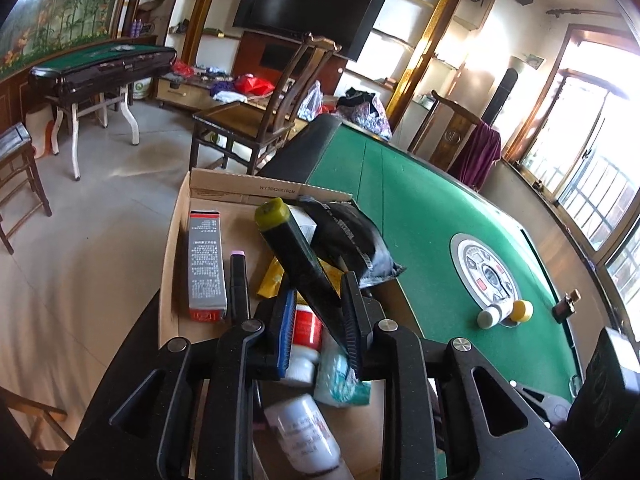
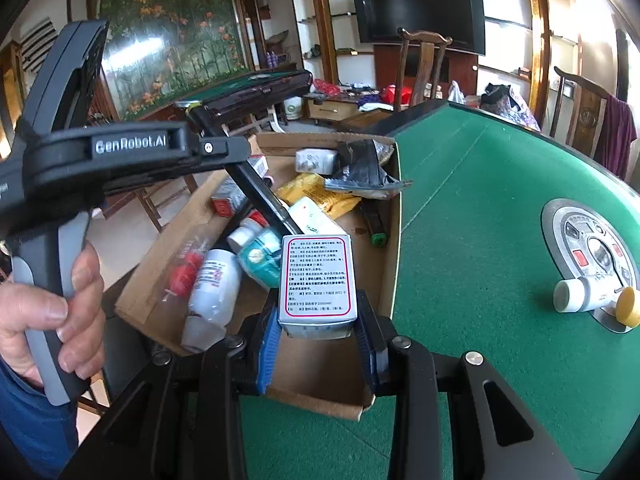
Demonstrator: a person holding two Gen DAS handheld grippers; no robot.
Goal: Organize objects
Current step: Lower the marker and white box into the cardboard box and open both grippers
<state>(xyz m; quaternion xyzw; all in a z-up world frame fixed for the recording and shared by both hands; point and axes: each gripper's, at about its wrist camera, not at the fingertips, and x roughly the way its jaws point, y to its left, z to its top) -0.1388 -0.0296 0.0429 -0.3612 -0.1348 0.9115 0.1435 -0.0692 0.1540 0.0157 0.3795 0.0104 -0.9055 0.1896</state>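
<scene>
My left gripper [image 1: 320, 286] hovers over a cardboard box [image 1: 176, 240] at the green table's edge. A long dark tube with a yellow-green cap [image 1: 296, 252] stands tilted between its fingers, leaning on the right finger, with a gap at the left pad; the jaws are slightly open. From the right wrist view, a hand [image 2: 60, 304] holds the left gripper [image 2: 236, 148], and the tube [image 2: 260, 196] slants down into the box [image 2: 394, 240]. My right gripper [image 2: 320, 332] is shut on a white carton with red-framed text [image 2: 318, 280], above the box's near end.
The box holds a grey-red carton [image 1: 206, 264], a black pouch [image 1: 352, 236], a yellow packet [image 2: 320, 196], white bottles [image 2: 214, 284] and a teal pack [image 2: 260, 258]. On the green felt [image 2: 480, 200], a white bottle [image 2: 576, 294] and yellow cap [image 2: 628, 306] lie by the round panel [image 2: 592, 248]. Wooden chairs stand behind.
</scene>
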